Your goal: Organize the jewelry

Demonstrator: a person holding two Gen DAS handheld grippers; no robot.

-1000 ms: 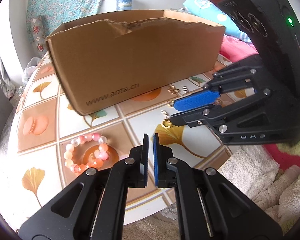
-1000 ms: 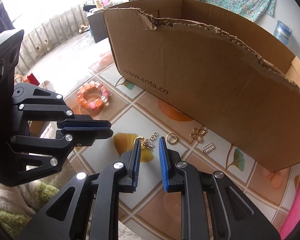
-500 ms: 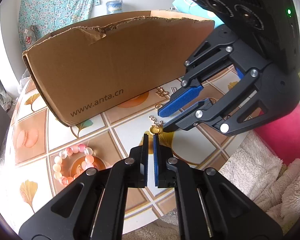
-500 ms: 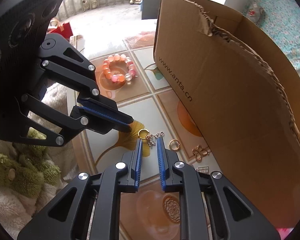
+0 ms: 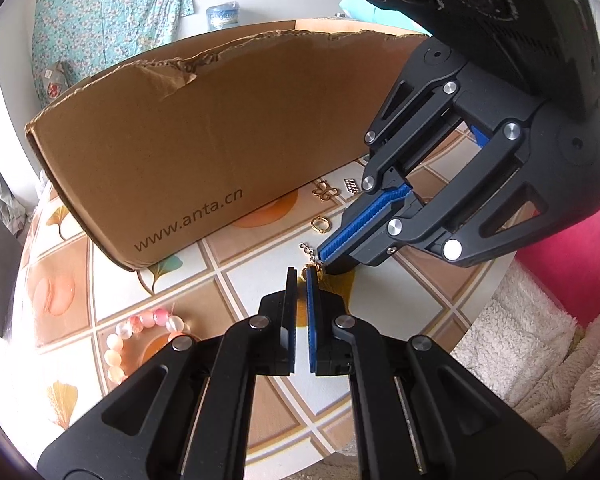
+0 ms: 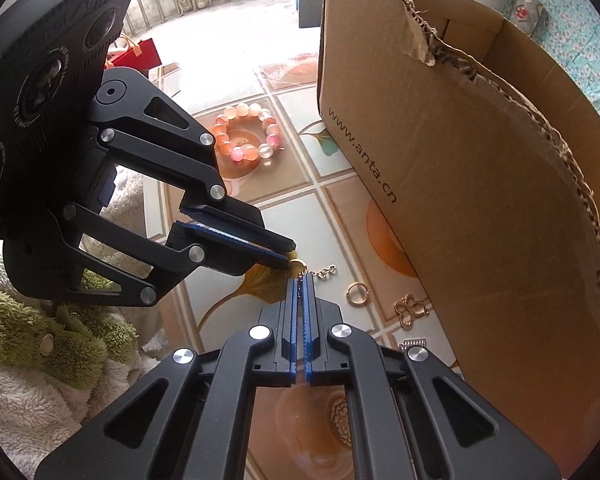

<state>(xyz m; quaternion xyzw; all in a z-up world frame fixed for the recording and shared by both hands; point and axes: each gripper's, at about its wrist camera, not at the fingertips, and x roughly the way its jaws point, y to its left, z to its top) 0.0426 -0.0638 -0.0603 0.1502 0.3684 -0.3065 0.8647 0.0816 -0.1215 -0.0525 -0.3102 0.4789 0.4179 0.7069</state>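
While the cardboard box [image 6: 480,184] fills the right of the frame, we keep our left gripper [image 6: 286,254] pressed together beside the gold ring, and our right gripper [image 6: 300,284] pinches the chain earring [image 6: 320,271] at centre; next, we judge, comes a gentle lift boxward.

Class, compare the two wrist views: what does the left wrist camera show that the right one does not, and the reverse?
Left only: a blue water jug behind the cardboard box.
Right only: a green plush toy, a red bag, and the box's open inside.
Both: the bead bracelet, gold ring, butterfly charm, and the gold chain earring where both claws meet.
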